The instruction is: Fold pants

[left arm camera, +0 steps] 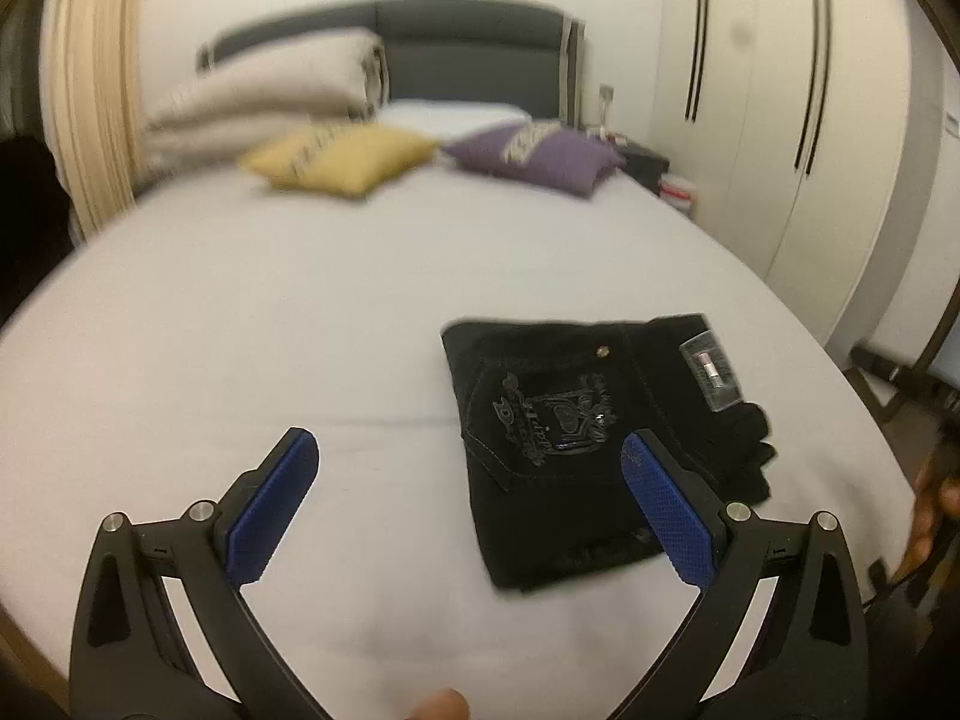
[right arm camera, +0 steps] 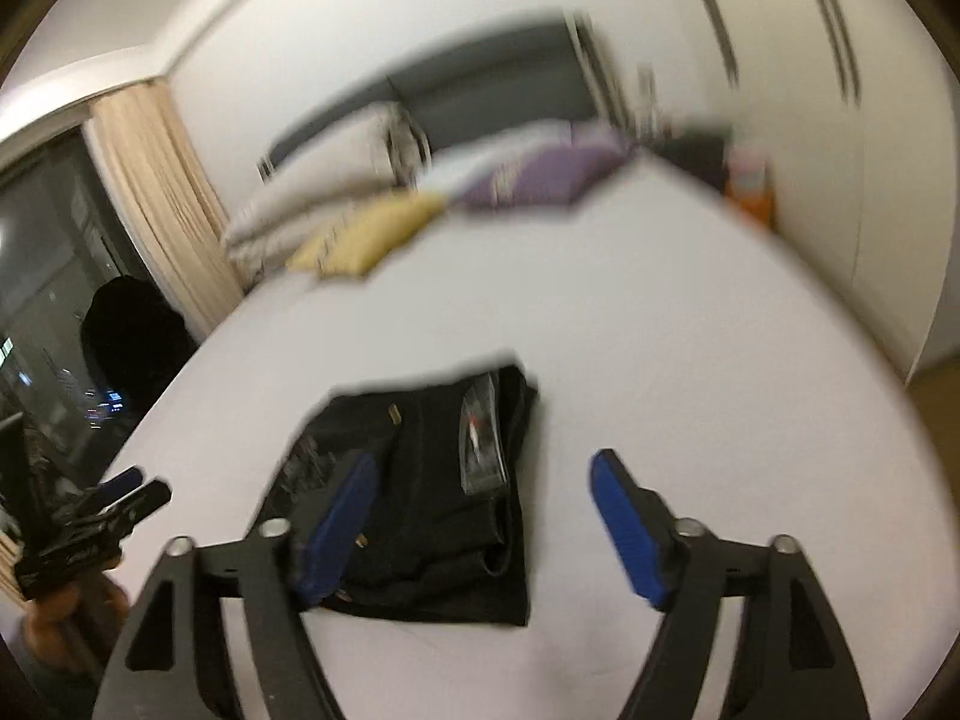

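On the white bed (left arm camera: 300, 300), the black pants (left arm camera: 576, 444) lie folded into a compact square; left gripper (left arm camera: 468, 468) and right gripper (right arm camera: 486, 492) hang spread wide, empty; folding looks finished.

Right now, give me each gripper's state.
Left gripper: open, holding nothing.
Right gripper: open, holding nothing; pants lie folded on the bed.

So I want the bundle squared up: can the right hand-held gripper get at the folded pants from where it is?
Probably yes. The right hand-held gripper is open and empty, the folded pants lie just ahead on the bed, and nothing stands between them.
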A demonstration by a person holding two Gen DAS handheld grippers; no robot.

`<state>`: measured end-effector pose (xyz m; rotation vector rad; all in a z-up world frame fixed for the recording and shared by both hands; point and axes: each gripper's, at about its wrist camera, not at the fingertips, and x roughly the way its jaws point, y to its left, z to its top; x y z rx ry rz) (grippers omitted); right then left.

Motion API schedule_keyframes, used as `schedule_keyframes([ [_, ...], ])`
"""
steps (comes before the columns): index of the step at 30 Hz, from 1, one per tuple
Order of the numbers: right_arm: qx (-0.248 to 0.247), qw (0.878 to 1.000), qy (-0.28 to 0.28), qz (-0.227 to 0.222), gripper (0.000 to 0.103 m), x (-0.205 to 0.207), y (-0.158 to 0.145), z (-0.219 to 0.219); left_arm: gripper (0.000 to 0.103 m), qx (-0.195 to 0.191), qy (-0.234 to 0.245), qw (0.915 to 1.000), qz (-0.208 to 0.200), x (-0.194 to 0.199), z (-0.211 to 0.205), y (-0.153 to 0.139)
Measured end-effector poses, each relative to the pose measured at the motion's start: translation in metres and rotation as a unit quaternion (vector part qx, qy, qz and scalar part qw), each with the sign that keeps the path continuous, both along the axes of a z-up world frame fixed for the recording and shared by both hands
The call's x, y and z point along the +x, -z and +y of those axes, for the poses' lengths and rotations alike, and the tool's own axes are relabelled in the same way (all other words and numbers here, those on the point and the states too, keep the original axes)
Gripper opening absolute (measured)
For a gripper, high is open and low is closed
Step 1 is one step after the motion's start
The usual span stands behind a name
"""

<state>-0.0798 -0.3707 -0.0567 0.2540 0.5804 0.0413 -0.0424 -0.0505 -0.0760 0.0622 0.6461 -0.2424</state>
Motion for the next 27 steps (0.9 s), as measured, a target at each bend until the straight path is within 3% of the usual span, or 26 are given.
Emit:
schedule_keyframes([
  [2, -0.039, 0.997, 0.014, -0.071, 0.103, -0.031, -0.034, 0.015, 0.103, 0.006, -0.010, 0.9989, -0.046, -0.024, 0.001, -0.024],
  [5, -0.084, 0.984, 0.018, -0.156, 0.103, -0.070, -0.075, 0.035, 0.103, 0.023, -0.034, 0.9895, -0.139, -0.071, 0.002, -0.066],
  [7, -0.127, 0.969, 0.038, -0.207, 0.103, -0.098, -0.104, 0.052, 0.103, 0.020, -0.058, 0.9754, -0.212, -0.110, 0.007, -0.099],
  [10, -0.153, 0.955, 0.054, -0.247, 0.103, -0.121, -0.132, 0.065, 0.103, 0.022, -0.081, 0.9552, -0.284, -0.157, 0.008, -0.137],
  [12, -0.157, 0.948, 0.059, -0.269, 0.103, -0.137, -0.150, 0.071, 0.103, 0.025, -0.058, 0.9494, -0.308, -0.181, 0.005, -0.158],
  [15, -0.164, 0.936, 0.072, -0.302, 0.103, -0.159, -0.170, 0.075, 0.103, 0.012, -0.050, 0.9482, -0.313, -0.203, 0.007, -0.176],
  [18, -0.179, 0.925, 0.077, -0.327, 0.103, -0.179, -0.179, 0.081, 0.103, -0.009, -0.049, 0.9565, -0.288, -0.211, 0.011, -0.187],
  [21, -0.183, 0.922, 0.073, -0.334, 0.103, -0.186, -0.186, 0.085, 0.103, -0.016, -0.024, 0.9669, -0.254, -0.209, 0.013, -0.192],
  [25, -0.171, 0.933, 0.062, -0.310, 0.103, -0.181, -0.184, 0.086, 0.103, -0.018, -0.018, 0.9790, -0.202, -0.194, 0.012, -0.183],
  [27, -0.161, 0.942, 0.058, -0.288, 0.103, -0.174, -0.180, 0.085, 0.103, 0.028, -0.052, 0.9833, -0.172, -0.178, 0.004, -0.171],
])
